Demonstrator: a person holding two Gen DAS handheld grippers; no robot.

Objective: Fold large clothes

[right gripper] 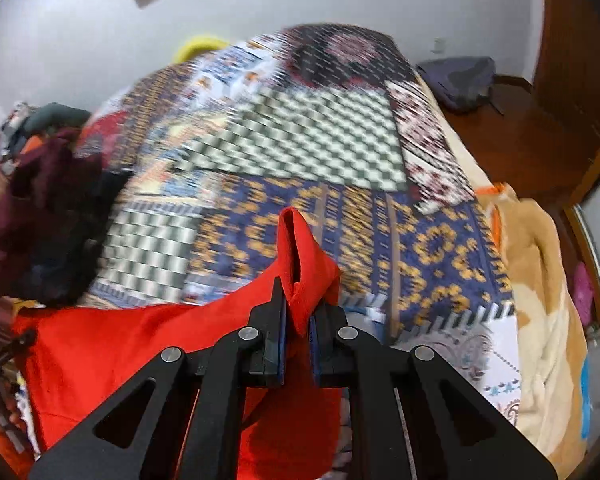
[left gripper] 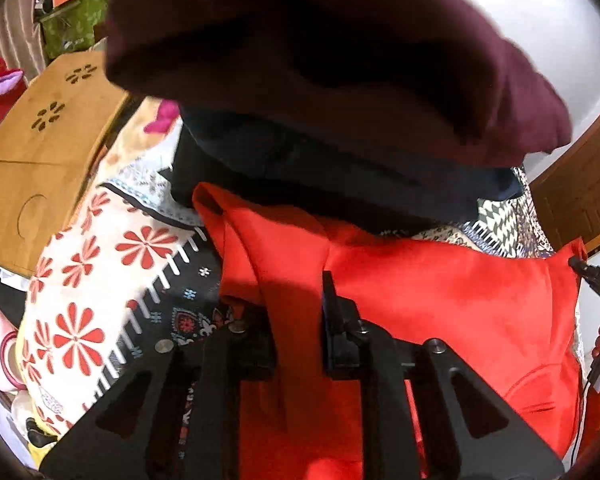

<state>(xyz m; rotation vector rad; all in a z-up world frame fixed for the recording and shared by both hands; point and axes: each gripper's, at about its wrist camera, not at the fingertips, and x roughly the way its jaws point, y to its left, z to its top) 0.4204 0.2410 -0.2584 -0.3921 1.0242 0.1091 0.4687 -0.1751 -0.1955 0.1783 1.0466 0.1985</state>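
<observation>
The red garment (left gripper: 440, 304) fills the lower centre and right of the left wrist view, spread over a patterned bedspread (left gripper: 112, 264). The left gripper (left gripper: 296, 320) stands narrow with a fold of the red cloth pinched between its fingers; the left finger is mostly buried in fabric. At the right edge the right gripper (left gripper: 580, 266) grips the garment's far corner, cut off by the frame. In the right wrist view the right gripper (right gripper: 298, 320) is nearly closed on a bunched red fold rising at centre. A maroon garment (left gripper: 320, 48) looms blurred across the top, hiding the dark clothes (left gripper: 340, 176) beneath it. The bedspread (right gripper: 320, 140) is motion-smeared.
</observation>
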